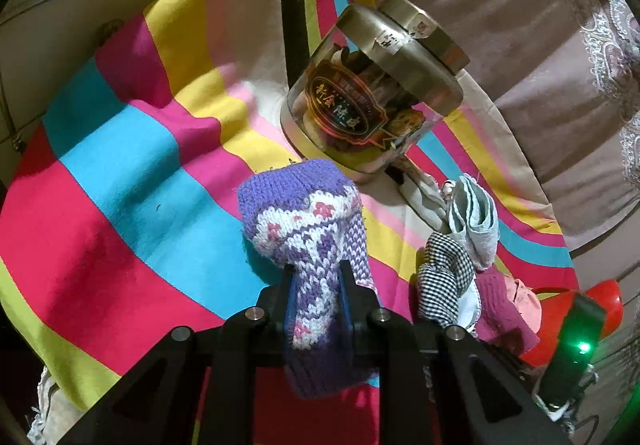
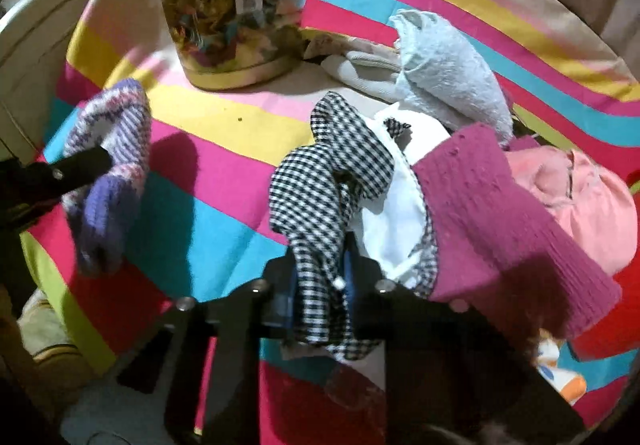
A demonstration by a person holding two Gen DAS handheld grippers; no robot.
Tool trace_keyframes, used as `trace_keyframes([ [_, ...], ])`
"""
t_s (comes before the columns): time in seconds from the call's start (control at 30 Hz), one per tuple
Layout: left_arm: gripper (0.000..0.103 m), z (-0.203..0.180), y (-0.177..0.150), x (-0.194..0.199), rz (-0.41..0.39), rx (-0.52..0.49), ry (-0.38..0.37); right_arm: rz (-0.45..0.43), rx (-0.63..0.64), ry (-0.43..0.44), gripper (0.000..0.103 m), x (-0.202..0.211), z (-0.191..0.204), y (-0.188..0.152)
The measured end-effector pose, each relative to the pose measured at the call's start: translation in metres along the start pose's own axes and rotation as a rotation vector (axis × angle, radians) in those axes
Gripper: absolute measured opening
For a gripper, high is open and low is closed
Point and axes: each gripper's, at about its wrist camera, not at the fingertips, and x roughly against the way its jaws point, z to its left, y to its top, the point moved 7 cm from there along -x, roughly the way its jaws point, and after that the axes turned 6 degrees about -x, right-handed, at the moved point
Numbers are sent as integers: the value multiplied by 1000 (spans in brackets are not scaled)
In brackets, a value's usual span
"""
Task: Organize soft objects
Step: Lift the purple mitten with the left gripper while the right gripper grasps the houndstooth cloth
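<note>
Purple knit sock (image 1: 316,241) pinched in left gripper (image 1: 316,285) above bare striped cloth (image 1: 120,173); right gripper (image 2: 320,277) clamped on checked cloth (image 2: 320,181) at pile's edge.

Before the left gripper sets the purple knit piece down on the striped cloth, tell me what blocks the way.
Nothing visible does. The left gripper is shut on the purple knit piece, and the striped cloth beside it lies bare. The jar stands farther back.

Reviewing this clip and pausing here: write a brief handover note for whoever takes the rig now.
Left tool: shut on the purple knit sock, held above the striped cloth.
Right tool: shut on the checked fabric at the pile's edge.
Pile: magenta knit, pink garment, pale blue cloth, beside the jar.
Done: two pieces gripped. Left: sorting everything.
</note>
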Motion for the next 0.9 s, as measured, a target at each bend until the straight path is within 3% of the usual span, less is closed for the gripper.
trace_keyframes([
  [0.43,19,-35,3,34,-116,-80,-78,-190,-77,89,20,89,-9,-3],
  [0.9,19,-112,-27,74,-107,-189,-194,-310,-196,46,20,160,-67,-38],
])
